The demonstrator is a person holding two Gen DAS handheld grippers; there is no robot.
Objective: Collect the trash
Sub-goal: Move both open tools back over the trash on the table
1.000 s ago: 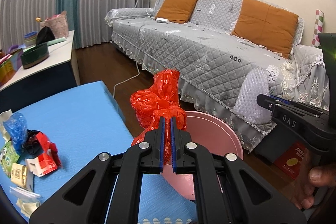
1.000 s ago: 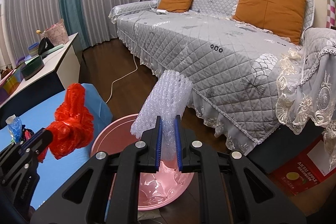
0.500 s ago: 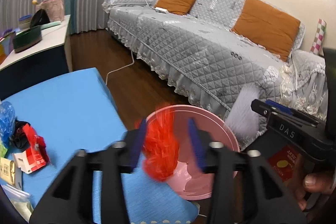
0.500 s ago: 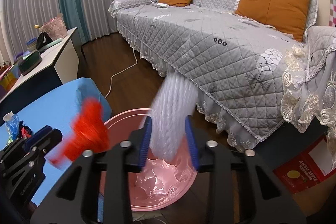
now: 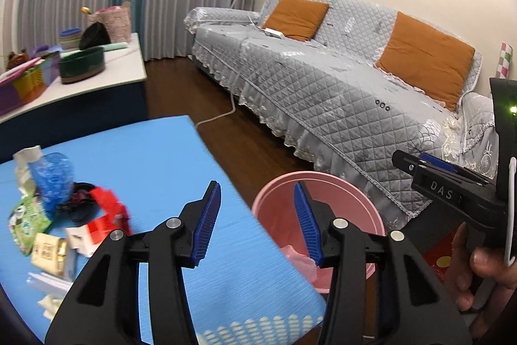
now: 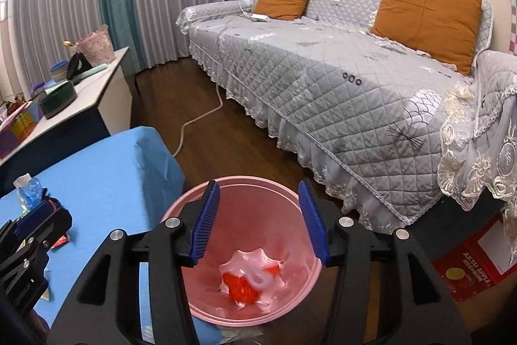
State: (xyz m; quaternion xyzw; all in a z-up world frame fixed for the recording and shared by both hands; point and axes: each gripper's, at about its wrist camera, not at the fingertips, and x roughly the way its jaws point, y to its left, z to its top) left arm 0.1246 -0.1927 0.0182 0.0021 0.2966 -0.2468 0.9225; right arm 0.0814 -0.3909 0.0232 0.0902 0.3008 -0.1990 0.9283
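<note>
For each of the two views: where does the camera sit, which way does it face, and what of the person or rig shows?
Left wrist: sits behind the left gripper, facing the blue table with trash and the pink bin; the right gripper and a hand show.
Right wrist: sits behind the right gripper, whose jaws are opening, empty; it looks down into the bin; the left gripper shows at lower left.
Shared: bin, table, grey sofa.

Your left gripper [image 5: 257,223] and right gripper [image 6: 258,220] look alike: black plastic arms with triangular cut-outs, silver round screws at the joints, and ribbed blue pads [image 5: 206,223] on the fingers. The right one's black side carries white letters "DAS", beside a white cable.
</note>
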